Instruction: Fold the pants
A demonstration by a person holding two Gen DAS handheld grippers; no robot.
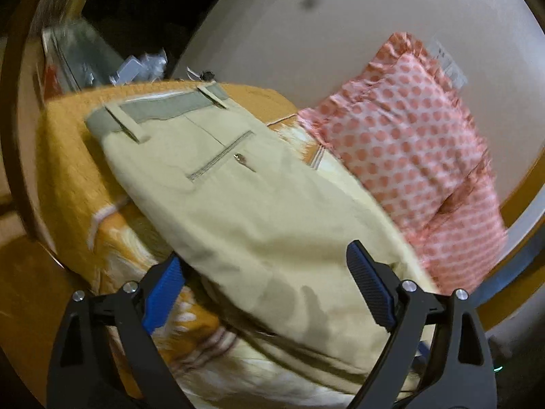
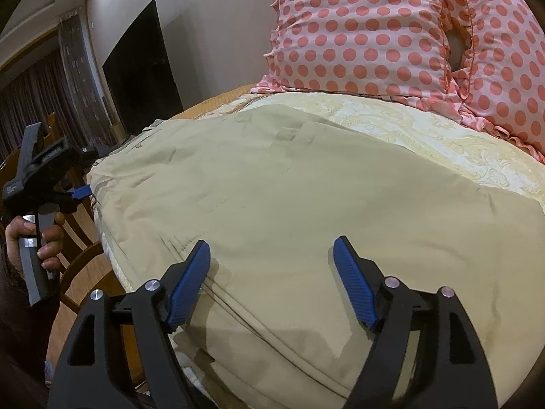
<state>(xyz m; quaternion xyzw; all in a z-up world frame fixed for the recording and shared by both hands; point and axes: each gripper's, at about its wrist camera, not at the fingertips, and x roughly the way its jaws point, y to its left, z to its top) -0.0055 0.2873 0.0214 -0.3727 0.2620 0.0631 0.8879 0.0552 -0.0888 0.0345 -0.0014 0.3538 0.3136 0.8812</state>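
Beige pants (image 1: 252, 204) lie folded lengthwise on the bed, waistband with belt loops and a back pocket at the far end in the left wrist view. My left gripper (image 1: 265, 262) hovers open over the nearer part of the cloth, blue pads apart, nothing pinched. The right wrist view shows the same pants (image 2: 272, 187) spread across the bedspread. Above their near folded edge stands my right gripper (image 2: 272, 248), open, with the cloth below its pads and not clamped. The left gripper (image 2: 80, 191) shows at the left, held by a hand (image 2: 37, 235).
Pink polka-dot pillows (image 2: 374, 30) lean against the wall at the head of the bed. A yellow and orange patterned bedspread (image 1: 115, 248) covers the bed. A dark panel (image 2: 139, 68) and curtains stand along the left wall. The wooden floor (image 2: 85, 272) lies beside the bed.
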